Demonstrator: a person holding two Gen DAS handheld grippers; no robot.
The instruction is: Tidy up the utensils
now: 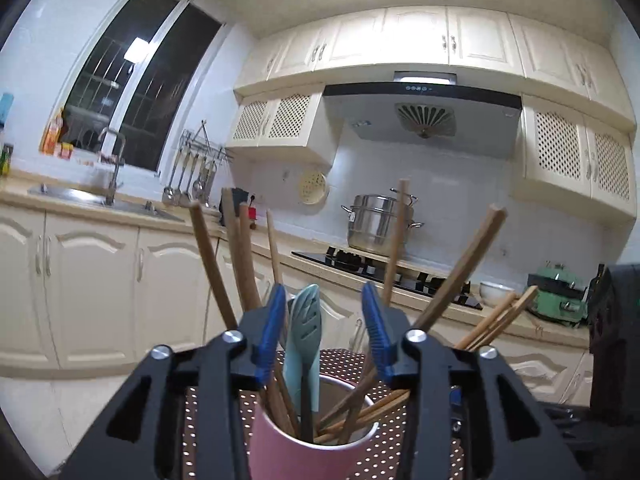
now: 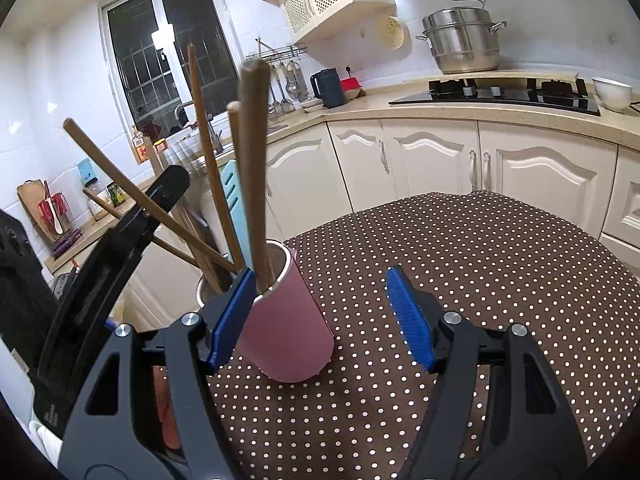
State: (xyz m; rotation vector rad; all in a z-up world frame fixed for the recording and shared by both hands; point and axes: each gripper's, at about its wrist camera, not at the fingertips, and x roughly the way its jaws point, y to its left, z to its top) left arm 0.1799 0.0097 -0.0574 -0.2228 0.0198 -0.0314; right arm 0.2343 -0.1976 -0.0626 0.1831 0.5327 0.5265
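Observation:
A pink cup stands on the dotted tablecloth and holds several wooden utensils and a light blue slotted spatula. My left gripper is open just above and behind the cup; the spatula head rises between its blue pads without touching them. In the right wrist view the pink cup stands at left centre with its wooden handles leaning out. My right gripper is open and empty, its left pad right beside the cup's wall. The left gripper's black body shows at left.
The brown dotted tablecloth spreads to the right of the cup. Cream cabinets, a sink, a hob with a steel steamer pot and a white bowl line the counter behind.

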